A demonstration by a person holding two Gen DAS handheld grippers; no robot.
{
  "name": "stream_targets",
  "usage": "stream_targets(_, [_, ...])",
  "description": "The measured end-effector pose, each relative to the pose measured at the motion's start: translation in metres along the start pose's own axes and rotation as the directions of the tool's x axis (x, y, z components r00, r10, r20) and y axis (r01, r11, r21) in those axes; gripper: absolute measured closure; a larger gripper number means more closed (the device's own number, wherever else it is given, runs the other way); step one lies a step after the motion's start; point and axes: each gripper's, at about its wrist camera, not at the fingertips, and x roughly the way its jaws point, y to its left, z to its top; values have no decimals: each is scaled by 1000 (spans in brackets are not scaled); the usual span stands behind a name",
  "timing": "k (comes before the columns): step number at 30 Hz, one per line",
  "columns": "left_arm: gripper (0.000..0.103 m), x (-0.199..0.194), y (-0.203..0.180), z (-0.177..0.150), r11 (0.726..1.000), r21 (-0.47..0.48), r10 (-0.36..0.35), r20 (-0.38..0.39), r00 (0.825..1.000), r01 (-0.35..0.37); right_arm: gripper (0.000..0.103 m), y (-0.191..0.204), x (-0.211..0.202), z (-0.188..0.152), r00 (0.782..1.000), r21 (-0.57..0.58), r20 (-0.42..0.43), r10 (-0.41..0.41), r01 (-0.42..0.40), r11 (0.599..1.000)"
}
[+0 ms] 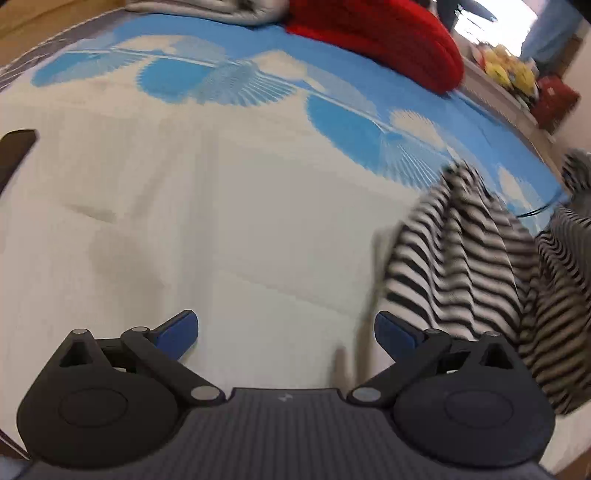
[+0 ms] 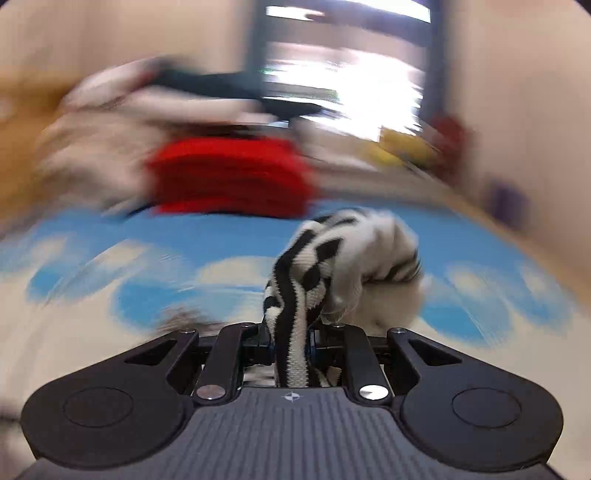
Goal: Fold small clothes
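The right gripper (image 2: 291, 343) is clamped on a bunched fold of the black-and-white striped garment (image 2: 295, 295), which rises from between its pads. The left gripper (image 1: 286, 332) stands wide apart with nothing between its pads; the same garment (image 1: 461, 266) hangs just to its right. Ahead of it lies bare white and blue bedspread (image 1: 221, 184), with a red folded cloth (image 1: 388, 40) far ahead by the bed's edge.

Blue-and-white patterned bed (image 1: 221, 184), red folded cloth (image 1: 388, 40), grey blanket (image 1: 207, 11)
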Motion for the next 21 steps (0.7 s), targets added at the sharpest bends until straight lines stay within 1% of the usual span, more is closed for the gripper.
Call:
stream_targets(1, [1, -2, 8, 1, 1000, -20, 0, 2, 1000, 0, 87, 32, 0, -9, 999, -88, -8, 54, -54, 995])
stream_targets(3, [1, -3, 18, 3, 999, -47, -11, -6, 1000, 11, 87, 82, 2, -35, 988, -191, -63, 142, -151, 970])
stream_targets(4, [1, -5, 20, 2, 999, -49, -16, -9, 1000, 15, 87, 102, 5, -50, 978, -222, -110, 178, -199, 955])
stream_targets(5, [1, -5, 21, 2, 999, -44, -17, -10, 1000, 17, 87, 116, 10, -65, 967, -228, -157, 199, -231, 946])
stream_targets(6, [1, -6, 20, 1, 999, -31, -16, -8, 1000, 16, 87, 126, 16, -78, 958, -225, -201, 206, -249, 942])
stream_targets(7, [1, -8, 17, 0, 1000, -11, -12, -5, 1000, 12, 86, 132, 21, -89, 955, -227, -222, 197, -247, 942])
stream_targets(9, [1, -9, 12, -3, 1000, 23, -6, 7, 1000, 6, 83, 136, 21, -97, 964, -252, -194, 183, -230, 940])
stream_targets(10, [1, -10, 10, -4, 999, 38, -9, 13, 1000, 9, 74, 134, 19, -94, 961, -246, -195, 197, -243, 938])
stream_targets(11, [1, -11, 7, -4, 999, 51, -17, 19, 1000, 16, 61, 132, 18, -89, 953, -219, -206, 222, -266, 939])
stream_targets(13, [1, -15, 2, -4, 997, 62, -37, 39, 999, 34, 44, 121, 12, -82, 917, -140, -248, 312, -353, 925])
stream_targets(14, [1, -17, 1, -4, 997, 62, -49, 53, 997, 45, 40, 117, 8, -78, 900, -110, -260, 349, -387, 916])
stream_targets(16, [1, -23, -3, -4, 995, 67, -85, 82, 993, 79, 40, 106, -2, -72, 871, -78, -279, 404, -440, 895])
stream_targets(17, [1, -27, -5, -5, 992, 74, -107, 97, 990, 100, 41, 98, -12, -68, 860, -63, -282, 425, -459, 886])
stream_targets(18, [1, -29, -8, -7, 990, 83, -126, 106, 986, 117, 42, 87, -21, -62, 854, -36, -271, 444, -470, 882])
stream_targets(19, [1, -32, -12, -8, 986, 93, -147, 113, 983, 137, 45, 77, -32, -58, 862, -11, -243, 444, -460, 888])
stream_targets(21, [1, -36, -20, -10, 976, 105, -202, 117, 972, 190, 46, 50, -38, -41, 909, 33, -167, 382, -382, 924])
